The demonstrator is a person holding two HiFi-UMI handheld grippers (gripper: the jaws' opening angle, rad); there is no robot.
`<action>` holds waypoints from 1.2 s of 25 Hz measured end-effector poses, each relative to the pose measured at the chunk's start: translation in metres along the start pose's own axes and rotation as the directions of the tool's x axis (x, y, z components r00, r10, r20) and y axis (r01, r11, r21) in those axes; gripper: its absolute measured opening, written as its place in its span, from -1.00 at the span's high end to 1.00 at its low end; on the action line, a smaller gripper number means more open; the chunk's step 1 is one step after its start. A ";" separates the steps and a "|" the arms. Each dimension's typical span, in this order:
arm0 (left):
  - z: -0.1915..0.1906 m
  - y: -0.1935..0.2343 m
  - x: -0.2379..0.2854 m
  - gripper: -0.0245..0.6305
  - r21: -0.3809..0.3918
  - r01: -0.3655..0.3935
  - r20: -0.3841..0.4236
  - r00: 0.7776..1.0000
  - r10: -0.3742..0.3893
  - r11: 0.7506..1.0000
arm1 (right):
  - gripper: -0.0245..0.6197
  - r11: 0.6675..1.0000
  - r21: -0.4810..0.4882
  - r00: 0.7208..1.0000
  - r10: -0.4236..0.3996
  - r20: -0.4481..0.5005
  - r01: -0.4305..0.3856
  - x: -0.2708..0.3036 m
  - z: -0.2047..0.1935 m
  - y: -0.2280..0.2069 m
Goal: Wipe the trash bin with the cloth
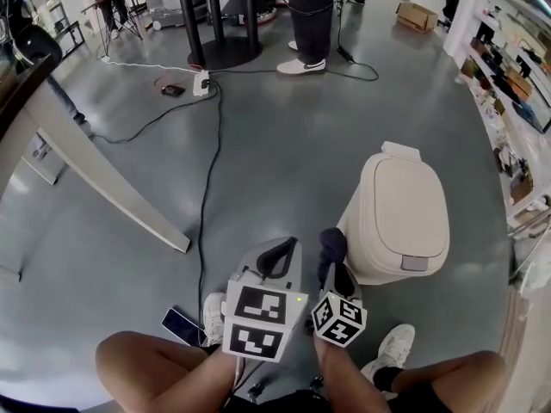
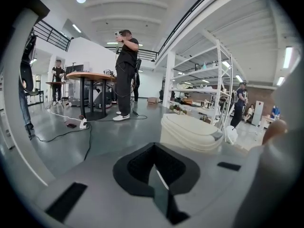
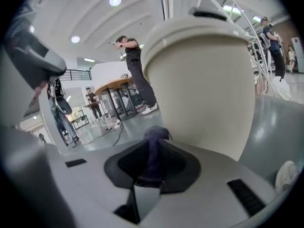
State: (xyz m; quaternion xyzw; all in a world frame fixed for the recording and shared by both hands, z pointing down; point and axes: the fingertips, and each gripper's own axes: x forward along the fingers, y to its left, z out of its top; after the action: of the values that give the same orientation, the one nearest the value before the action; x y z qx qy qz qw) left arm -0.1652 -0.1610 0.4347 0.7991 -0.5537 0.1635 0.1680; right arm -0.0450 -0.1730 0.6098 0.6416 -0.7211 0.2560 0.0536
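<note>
Grey floor (image 1: 284,144); bin (image 1: 400,209) stands just beyond right tool (image 3: 153,156), which clamps the cloth (image 3: 156,134). The left tool (image 2: 154,163) is closed, empty. Best, I judge: press cloth flat to bin's side, wipe in overlapping strokes.

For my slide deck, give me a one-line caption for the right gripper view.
Right gripper, jaws shut on a dark cloth, close beside the beige trash bin.

One trash bin (image 1: 405,205), one cloth (image 1: 331,243), two grippers (image 1: 279,255) (image 1: 337,272) and one phone (image 1: 181,325).
</note>
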 end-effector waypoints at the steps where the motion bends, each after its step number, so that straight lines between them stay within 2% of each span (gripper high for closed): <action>1: 0.001 0.002 -0.003 0.93 -0.005 -0.003 0.006 1.000 0.003 1.000 | 0.69 1.000 0.013 0.999 0.005 0.036 -0.006 -0.005 0.013 0.005; 6: 0.006 0.009 -0.014 0.93 -0.029 -0.008 0.026 1.000 0.009 1.000 | 0.70 0.998 0.057 0.984 0.028 0.176 -0.038 -0.025 0.063 0.025; 11: 0.007 0.010 -0.022 0.93 -0.034 -0.002 0.039 0.999 0.003 0.999 | 0.70 0.996 0.087 0.974 0.005 0.227 -0.025 -0.030 0.077 0.027; 20: 0.006 0.009 -0.026 0.93 -0.038 0.017 0.043 0.999 -0.015 0.999 | 0.70 0.996 0.081 0.982 -0.053 0.180 0.038 -0.011 0.053 0.016; 30: -0.006 0.006 -0.023 0.93 -0.033 0.028 0.018 0.999 -0.027 0.999 | 0.71 0.993 0.068 0.993 -0.102 0.056 0.098 0.020 0.008 0.000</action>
State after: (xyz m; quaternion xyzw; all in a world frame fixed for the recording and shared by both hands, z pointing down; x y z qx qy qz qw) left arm -0.1785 -0.1414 0.4301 0.8051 -0.5468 0.1448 0.1788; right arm -0.0462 -0.1944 0.6111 0.6856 -0.6806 0.2572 0.0241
